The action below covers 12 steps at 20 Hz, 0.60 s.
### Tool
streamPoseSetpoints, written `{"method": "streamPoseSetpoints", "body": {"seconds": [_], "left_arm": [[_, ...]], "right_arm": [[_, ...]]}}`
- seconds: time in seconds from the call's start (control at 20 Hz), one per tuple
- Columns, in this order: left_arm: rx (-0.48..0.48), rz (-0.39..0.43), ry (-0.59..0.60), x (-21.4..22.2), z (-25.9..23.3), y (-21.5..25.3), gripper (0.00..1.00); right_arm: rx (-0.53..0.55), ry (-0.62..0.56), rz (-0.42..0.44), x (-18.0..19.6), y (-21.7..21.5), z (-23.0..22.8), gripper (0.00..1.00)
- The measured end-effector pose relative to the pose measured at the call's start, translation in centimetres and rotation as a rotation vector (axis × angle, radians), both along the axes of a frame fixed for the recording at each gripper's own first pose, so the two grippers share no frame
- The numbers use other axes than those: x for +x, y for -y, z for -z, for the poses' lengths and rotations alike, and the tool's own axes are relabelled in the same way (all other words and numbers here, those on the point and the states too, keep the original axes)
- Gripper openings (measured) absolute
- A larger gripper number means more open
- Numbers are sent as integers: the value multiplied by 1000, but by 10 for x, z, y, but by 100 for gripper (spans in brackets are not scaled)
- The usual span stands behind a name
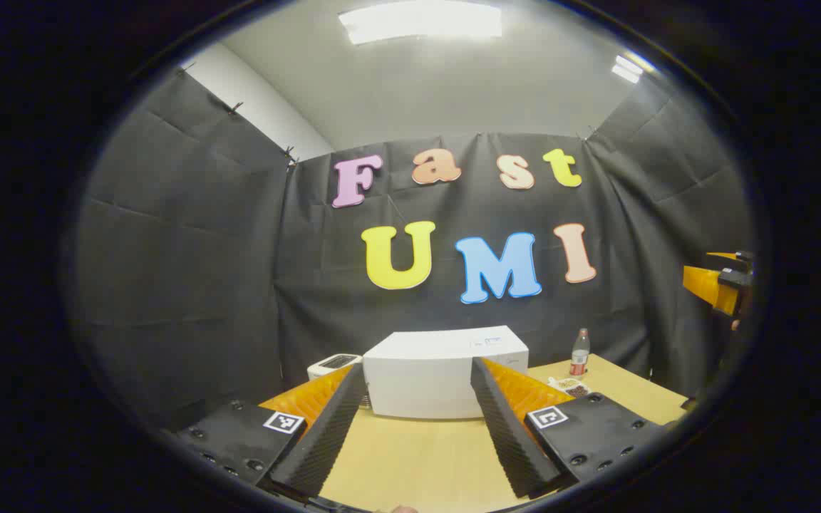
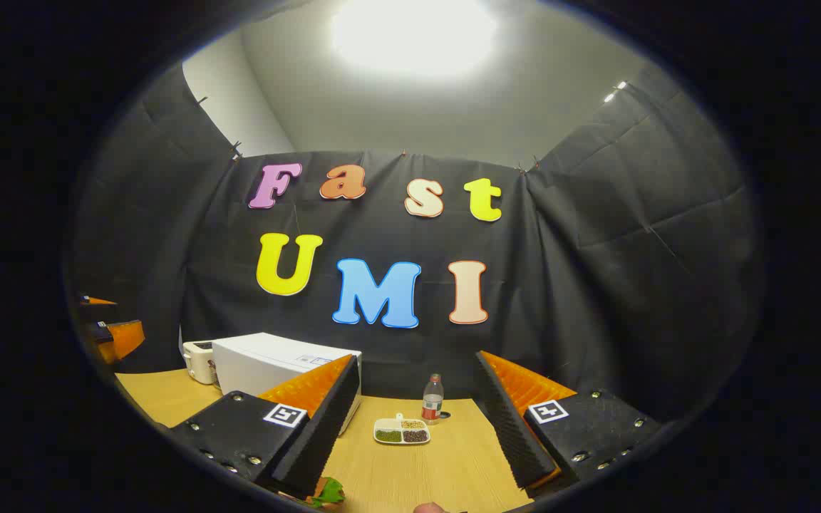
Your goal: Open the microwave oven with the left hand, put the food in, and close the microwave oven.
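Both grippers spread and held back from the table, nothing grasped yet.

Left gripper view: the left gripper [image 1: 417,427], fingers apart and empty, faces the closed microwave [image 1: 446,370], lined up to open it. Right gripper view: the right gripper [image 2: 414,434], also spread wide and empty, points at the food tray [image 2: 402,431] beside a bottle [image 2: 432,399], right of the microwave.

Microwave [image 1: 446,370] sticker, bottle [image 2: 432,400] label: print unreadable

On the table [image 2: 453,470], bottle [image 2: 432,399] behind tray [image 2: 402,432] (microwave [image 2: 268,363] left).
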<state>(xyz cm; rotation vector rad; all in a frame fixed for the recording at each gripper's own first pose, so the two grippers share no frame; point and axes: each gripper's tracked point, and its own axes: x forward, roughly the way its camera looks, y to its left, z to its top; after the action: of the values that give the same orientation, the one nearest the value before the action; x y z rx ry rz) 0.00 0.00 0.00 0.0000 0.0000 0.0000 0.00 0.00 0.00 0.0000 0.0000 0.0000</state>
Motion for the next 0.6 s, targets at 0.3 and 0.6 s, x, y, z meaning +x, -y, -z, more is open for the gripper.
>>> {"method": "streamPoseSetpoints", "body": {"seconds": [0.3, 0.6], "left_arm": [[-9, -1, 8, 5, -3, 7, 100], [-17, -1, 16, 4, -5, 17, 100]], "right_arm": [[1, -3, 6, 1, 6, 1, 97], [0, -3, 7, 2, 17, 6, 97]]}}
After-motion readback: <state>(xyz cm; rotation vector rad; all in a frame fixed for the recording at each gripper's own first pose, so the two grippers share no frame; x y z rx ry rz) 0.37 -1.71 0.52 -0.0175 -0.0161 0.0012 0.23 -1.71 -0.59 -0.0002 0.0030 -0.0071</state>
